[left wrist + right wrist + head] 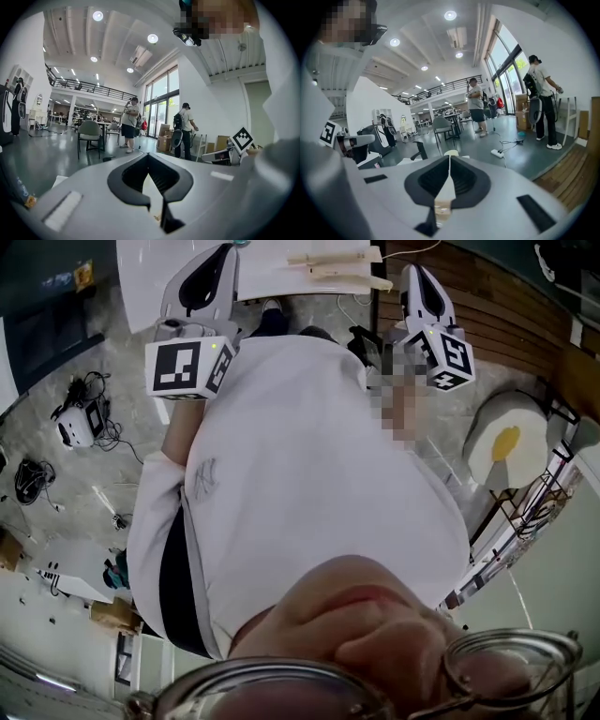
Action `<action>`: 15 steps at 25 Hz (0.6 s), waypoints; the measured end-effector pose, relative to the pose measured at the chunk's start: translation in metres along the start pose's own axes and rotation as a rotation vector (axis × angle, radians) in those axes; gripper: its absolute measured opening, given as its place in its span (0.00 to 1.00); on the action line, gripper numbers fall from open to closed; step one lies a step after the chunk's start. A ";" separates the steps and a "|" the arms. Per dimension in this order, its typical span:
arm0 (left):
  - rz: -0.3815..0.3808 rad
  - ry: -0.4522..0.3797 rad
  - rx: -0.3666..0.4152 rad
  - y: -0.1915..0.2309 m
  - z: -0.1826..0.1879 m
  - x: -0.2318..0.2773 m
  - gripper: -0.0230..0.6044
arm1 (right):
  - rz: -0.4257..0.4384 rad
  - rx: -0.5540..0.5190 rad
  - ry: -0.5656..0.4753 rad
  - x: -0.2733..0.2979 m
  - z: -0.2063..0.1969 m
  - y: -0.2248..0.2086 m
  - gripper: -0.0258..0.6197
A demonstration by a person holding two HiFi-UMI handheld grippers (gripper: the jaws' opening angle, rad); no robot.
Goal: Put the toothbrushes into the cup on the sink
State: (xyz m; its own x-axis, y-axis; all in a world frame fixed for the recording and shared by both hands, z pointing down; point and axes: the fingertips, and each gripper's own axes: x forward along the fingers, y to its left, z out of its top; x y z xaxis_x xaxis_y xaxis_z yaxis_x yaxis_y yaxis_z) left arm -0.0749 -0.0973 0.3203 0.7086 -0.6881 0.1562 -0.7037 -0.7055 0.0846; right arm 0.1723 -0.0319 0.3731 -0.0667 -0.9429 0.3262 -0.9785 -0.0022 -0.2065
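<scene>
White shirt [309, 474] with grey chest emblem [202, 479]

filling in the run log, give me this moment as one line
phase: task not under way | left gripper: shut, empty | right gripper: shut, empty | both aimed out into the room | task items: none in view

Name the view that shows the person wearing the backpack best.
The right gripper view: the person with the backpack stands large there, cap to shoes. The left gripper view shows them smaller and farther off. The head view shows nothing of them.
</scene>
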 end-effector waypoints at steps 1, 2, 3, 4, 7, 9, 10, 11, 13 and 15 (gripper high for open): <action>0.002 -0.001 -0.004 0.005 0.001 0.002 0.05 | -0.009 0.009 -0.002 0.002 0.000 -0.001 0.06; 0.003 -0.001 -0.007 0.010 0.002 0.004 0.05 | -0.019 0.023 -0.003 0.004 0.000 -0.003 0.06; 0.002 0.000 -0.009 0.015 0.002 0.006 0.05 | -0.029 0.042 -0.001 0.006 -0.001 -0.004 0.06; 0.000 0.002 -0.011 0.018 0.002 0.007 0.05 | -0.036 0.067 0.006 0.008 -0.003 -0.006 0.06; -0.013 0.016 -0.020 0.022 -0.002 0.012 0.05 | -0.031 0.160 0.056 0.014 -0.022 -0.007 0.06; -0.021 0.030 -0.030 0.023 -0.006 0.016 0.05 | -0.027 0.183 0.111 0.019 -0.039 -0.006 0.06; -0.025 0.036 -0.034 0.025 -0.008 0.018 0.05 | -0.030 0.168 0.145 0.021 -0.048 -0.007 0.06; -0.029 0.041 -0.038 0.025 -0.009 0.021 0.05 | -0.036 0.136 0.184 0.023 -0.057 -0.007 0.06; -0.039 0.052 -0.045 0.024 -0.012 0.027 0.05 | -0.034 0.031 0.267 0.025 -0.074 -0.006 0.06; -0.044 0.065 -0.054 0.019 -0.015 0.031 0.05 | 0.002 -0.109 0.348 0.026 -0.088 -0.002 0.06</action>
State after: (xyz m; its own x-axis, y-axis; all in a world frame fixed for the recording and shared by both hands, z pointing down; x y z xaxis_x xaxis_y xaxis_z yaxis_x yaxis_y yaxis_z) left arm -0.0673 -0.1300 0.3411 0.7352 -0.6430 0.2145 -0.6750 -0.7234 0.1451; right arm 0.1553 -0.0269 0.4631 -0.1127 -0.7729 0.6245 -0.9921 0.0529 -0.1136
